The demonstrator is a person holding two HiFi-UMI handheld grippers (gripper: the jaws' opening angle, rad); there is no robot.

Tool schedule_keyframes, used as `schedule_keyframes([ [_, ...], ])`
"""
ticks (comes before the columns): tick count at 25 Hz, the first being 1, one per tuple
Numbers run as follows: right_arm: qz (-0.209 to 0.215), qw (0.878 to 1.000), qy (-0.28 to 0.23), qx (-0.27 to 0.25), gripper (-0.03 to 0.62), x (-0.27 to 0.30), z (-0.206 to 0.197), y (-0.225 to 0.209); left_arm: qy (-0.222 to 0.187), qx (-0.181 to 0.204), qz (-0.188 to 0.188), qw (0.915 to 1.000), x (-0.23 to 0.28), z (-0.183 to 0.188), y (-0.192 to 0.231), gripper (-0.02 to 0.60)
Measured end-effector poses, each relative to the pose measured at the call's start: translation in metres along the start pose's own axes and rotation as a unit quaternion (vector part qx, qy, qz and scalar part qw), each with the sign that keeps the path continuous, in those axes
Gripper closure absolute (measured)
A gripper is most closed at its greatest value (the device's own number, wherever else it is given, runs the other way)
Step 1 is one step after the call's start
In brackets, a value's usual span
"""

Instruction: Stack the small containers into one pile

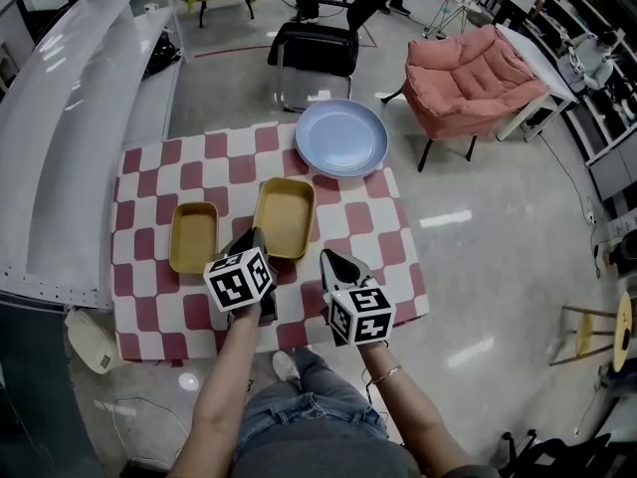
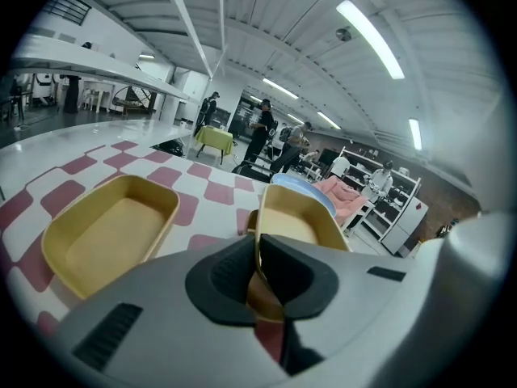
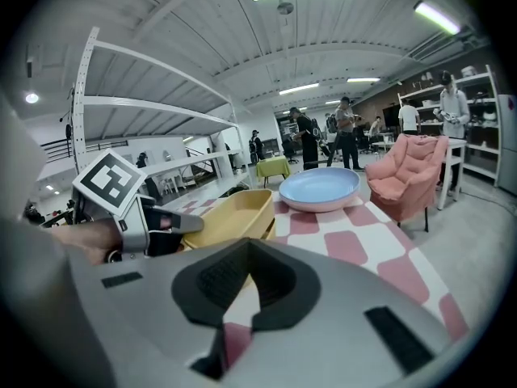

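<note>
over the cloth (image 1: 149, 217), left claw (image 2: 257, 257) grips yellow container (image 2: 297, 217) rim; right claw (image 3: 246, 293) closed, empty.

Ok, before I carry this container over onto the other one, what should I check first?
1. Grip: the left gripper has its jaws shut on the near rim of the right container: ok.
2. Target: the left container sits upright and empty on the cloth: ok.
3. Right gripper: jaws together with nothing between them, off to the right of the held container, out of the path: ok.
4. Plate: lies beyond the right container, not between the two containers: ok.
5. Whether the right container is off the cloth: cannot tell.
</note>
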State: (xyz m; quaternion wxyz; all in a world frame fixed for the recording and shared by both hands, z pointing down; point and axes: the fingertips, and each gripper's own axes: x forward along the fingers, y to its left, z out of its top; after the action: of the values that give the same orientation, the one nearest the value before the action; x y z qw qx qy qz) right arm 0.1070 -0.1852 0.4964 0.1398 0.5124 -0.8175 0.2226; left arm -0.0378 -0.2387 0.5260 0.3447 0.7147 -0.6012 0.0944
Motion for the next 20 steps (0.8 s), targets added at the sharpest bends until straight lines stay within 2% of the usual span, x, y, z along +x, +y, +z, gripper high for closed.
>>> schedule_keyframes([
  [9,0.005,1.000,0.008,-0.002,0.583,0.009,-0.002,0.000,0.016,0.010,0.019,0.9996,0.004,-0.017,0.007,0.548],
  [20,0.011,1.000,0.014,-0.003,0.583,0.015,-0.002,0.002,0.016,0.009,0.017,0.9997,0.006,-0.018,0.010,0.545],
])
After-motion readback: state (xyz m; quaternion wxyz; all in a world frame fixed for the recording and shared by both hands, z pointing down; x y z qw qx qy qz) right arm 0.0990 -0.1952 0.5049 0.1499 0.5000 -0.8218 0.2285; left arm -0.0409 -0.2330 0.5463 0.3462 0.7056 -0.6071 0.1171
